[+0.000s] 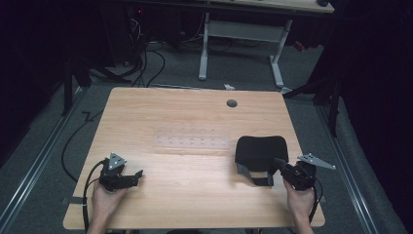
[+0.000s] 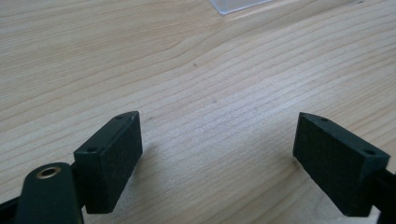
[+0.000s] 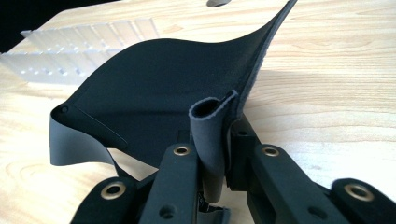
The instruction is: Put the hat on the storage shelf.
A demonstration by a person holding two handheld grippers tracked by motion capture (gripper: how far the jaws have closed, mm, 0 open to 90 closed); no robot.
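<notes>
The right gripper [image 3: 219, 158] has its fingers [image 3: 180, 172] clamped on a folded grey edge of the black pouch [image 3: 159, 93]. The pinched fold stands upright between the two fingers, and the cloth rises from it and fans away over the tabletop [image 3: 327, 93]. A grey strap [image 3: 74, 144] hangs from the pouch's corner at the left of the right gripper view. In the high view the pouch [image 1: 260, 148] lies on the right half of the tabletop [image 1: 195, 195], its near edge touching the right gripper [image 1: 278, 168], which a hand [image 1: 299, 200] holds near the right edge.

The left gripper [image 2: 217, 154] has its fingers [image 2: 112, 158] wide apart with bare wood between them. It rests low over the tabletop [image 2: 187, 70] near the front left corner, held by the other hand [image 1: 104, 197], well apart from the pouch.

A clear tray [image 1: 192, 142] with small compartments lies at mid-tabletop, just left of the pouch. A round hole [image 1: 232, 103] sits near the far edge.
</notes>
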